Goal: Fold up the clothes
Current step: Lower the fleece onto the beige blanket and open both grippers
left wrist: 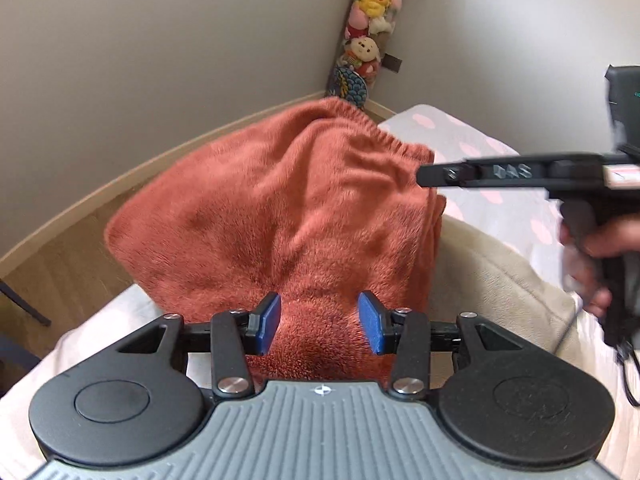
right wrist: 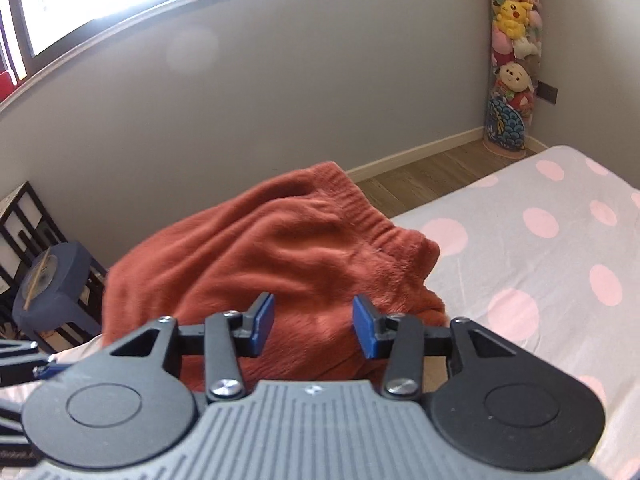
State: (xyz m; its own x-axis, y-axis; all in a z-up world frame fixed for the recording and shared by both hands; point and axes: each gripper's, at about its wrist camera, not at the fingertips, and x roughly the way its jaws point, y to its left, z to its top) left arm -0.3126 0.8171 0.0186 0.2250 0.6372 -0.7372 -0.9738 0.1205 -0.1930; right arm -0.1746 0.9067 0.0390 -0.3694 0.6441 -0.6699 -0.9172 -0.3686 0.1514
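Left gripper [left wrist: 319, 322] agape, angled down (empty) | right gripper [right wrist: 314, 326] likewise | fleece garment [left wrist: 280, 216] beneath

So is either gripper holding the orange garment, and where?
Neither. Left gripper and right gripper stand open over the garment, pads apart.

1. The near end of the rust-red fleece garment [left wrist: 280, 216] runs under the left gripper [left wrist: 319, 322] body, so its lower edge is hidden.
2. To that claw's right, the right gripper [left wrist: 500, 172] is motion-blurred; its fingertips cannot be made out, and the hand [left wrist: 592, 256] holding it is cut off by the picture's edge.
3. Below-left of the right gripper [right wrist: 313, 326], a black frame with a blue part [right wrist: 24, 364] is cropped and unclear.
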